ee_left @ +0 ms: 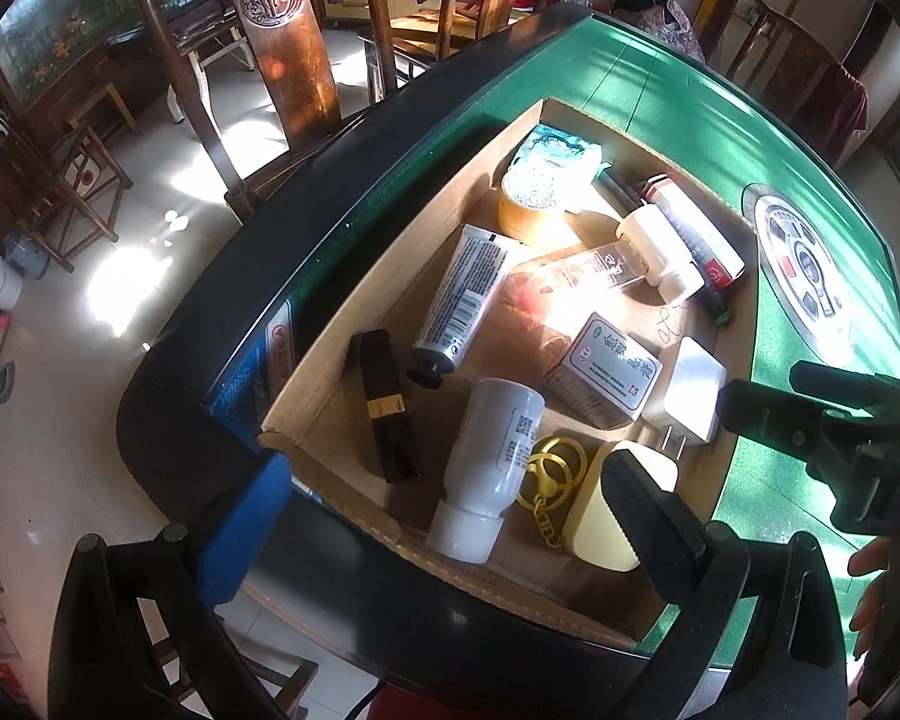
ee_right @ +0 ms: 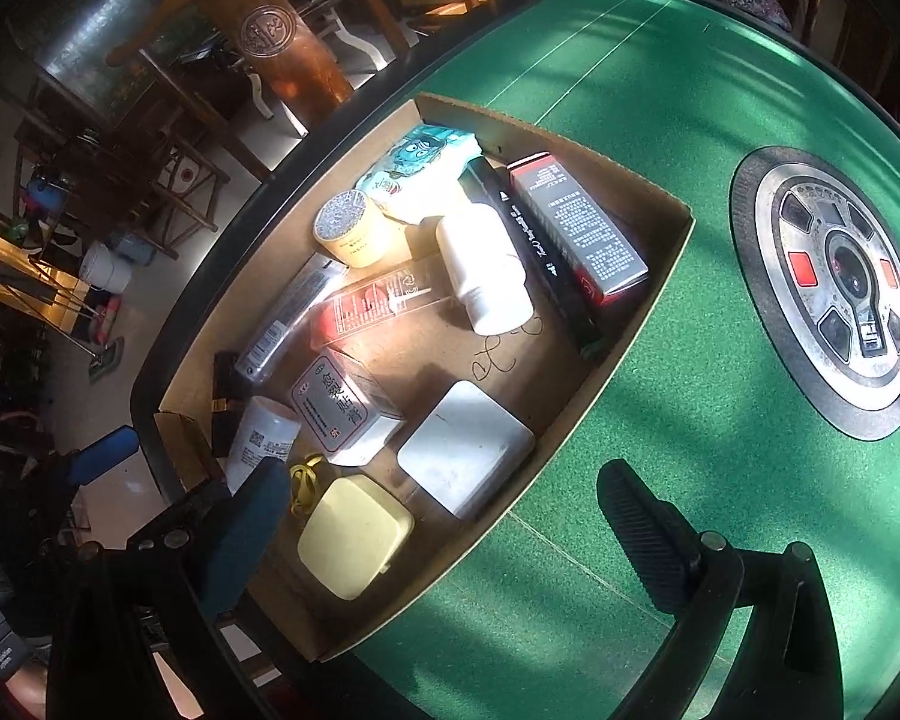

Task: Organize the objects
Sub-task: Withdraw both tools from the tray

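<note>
A cardboard box [ee_left: 330, 372] is sitting on the green tabletop [ee_right: 660, 480], near its dark edge, and is holding all the small things. A black lipstick [ee_left: 384, 405] is lying along the box's left wall, beside a silver tube [ee_left: 462, 294]. A white bottle [ee_left: 489, 468] is lying on its side toward the near end, touching a gold keyring [ee_left: 555, 474]. Just beside the keyring, a cream case [ee_right: 354, 534] is resting at the near wall, with a white charger [ee_right: 465, 447] next to it. A small grey carton [ee_right: 345, 405] is lying in the middle. Farther back, a tape roll [ee_right: 351, 234], a tissue pack [ee_right: 423, 165], a second white bottle [ee_right: 486, 276], a black pen [ee_right: 540, 258] and a red-and-black carton [ee_right: 576, 222] are crowding the far end.

The left tongs [ee_left: 444, 531] are hovering released over the box's near corner, gripping nothing. The right tongs [ee_right: 444, 531] are hanging spread wide over the box's near edge and the tabletop, also gripping nothing.
</note>
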The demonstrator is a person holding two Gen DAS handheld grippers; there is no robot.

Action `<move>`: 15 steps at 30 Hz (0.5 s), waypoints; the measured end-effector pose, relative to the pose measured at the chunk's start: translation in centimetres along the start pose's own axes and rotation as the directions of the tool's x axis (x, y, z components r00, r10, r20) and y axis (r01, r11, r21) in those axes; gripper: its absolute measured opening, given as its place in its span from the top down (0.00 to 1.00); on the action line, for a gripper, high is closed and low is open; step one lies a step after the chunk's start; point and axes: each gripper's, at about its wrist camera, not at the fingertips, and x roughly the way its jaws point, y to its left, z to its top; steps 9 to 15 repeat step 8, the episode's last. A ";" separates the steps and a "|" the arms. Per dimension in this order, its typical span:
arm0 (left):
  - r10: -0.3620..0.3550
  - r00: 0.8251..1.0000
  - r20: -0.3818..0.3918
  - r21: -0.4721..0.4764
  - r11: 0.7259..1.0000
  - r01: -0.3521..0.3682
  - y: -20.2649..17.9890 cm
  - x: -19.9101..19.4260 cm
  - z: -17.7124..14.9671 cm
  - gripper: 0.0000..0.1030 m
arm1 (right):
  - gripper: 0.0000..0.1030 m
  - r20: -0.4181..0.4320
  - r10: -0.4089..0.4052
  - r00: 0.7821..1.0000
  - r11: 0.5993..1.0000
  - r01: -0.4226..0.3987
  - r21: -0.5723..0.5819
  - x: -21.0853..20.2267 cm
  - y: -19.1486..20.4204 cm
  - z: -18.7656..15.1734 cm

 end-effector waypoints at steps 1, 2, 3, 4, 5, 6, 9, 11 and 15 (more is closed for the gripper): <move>0.008 1.000 0.010 0.006 1.000 -0.008 0.0 -0.1 0.1 0.00 | 0.00 0.002 0.002 1.000 1.000 -0.002 0.000 0.0 0.0 0.0; 0.015 1.000 0.016 0.011 1.000 -0.016 -0.1 -0.1 0.3 0.00 | 0.00 0.005 0.003 1.000 1.000 -0.003 0.002 -0.1 -0.1 0.1; 0.022 1.000 0.021 0.017 1.000 -0.022 -0.1 -0.1 0.4 0.00 | 0.00 0.008 0.003 1.000 1.000 -0.003 0.005 -0.1 -0.1 0.1; 0.028 0.999 0.026 0.021 0.999 -0.029 -0.1 -0.1 0.5 0.00 | 0.00 0.010 0.002 1.000 1.000 -0.002 0.009 -0.2 -0.2 0.1; 0.032 0.999 0.033 0.024 0.999 -0.033 -0.1 -0.2 0.6 0.00 | 0.00 0.013 0.002 1.000 1.000 -0.002 0.014 -0.2 -0.3 0.1; 0.029 0.999 0.037 0.030 0.999 -0.030 -0.2 -0.2 0.7 0.00 | 0.00 0.014 0.003 1.000 1.000 -0.003 0.019 -0.3 -0.5 0.1; 0.039 0.998 0.051 0.035 0.999 -0.041 -0.4 -0.3 0.7 0.00 | 0.00 0.016 0.004 1.000 1.000 -0.004 0.031 -0.3 -0.8 0.0; 0.039 0.998 0.051 0.035 0.999 -0.041 -0.4 -0.3 0.7 0.00 | 0.00 0.016 0.004 1.000 1.000 -0.004 0.031 -0.3 -0.8 0.0; 0.039 0.998 0.051 0.035 0.999 -0.041 -0.4 -0.3 0.7 0.00 | 0.00 0.016 0.004 1.000 1.000 -0.004 0.031 -0.3 -0.8 0.0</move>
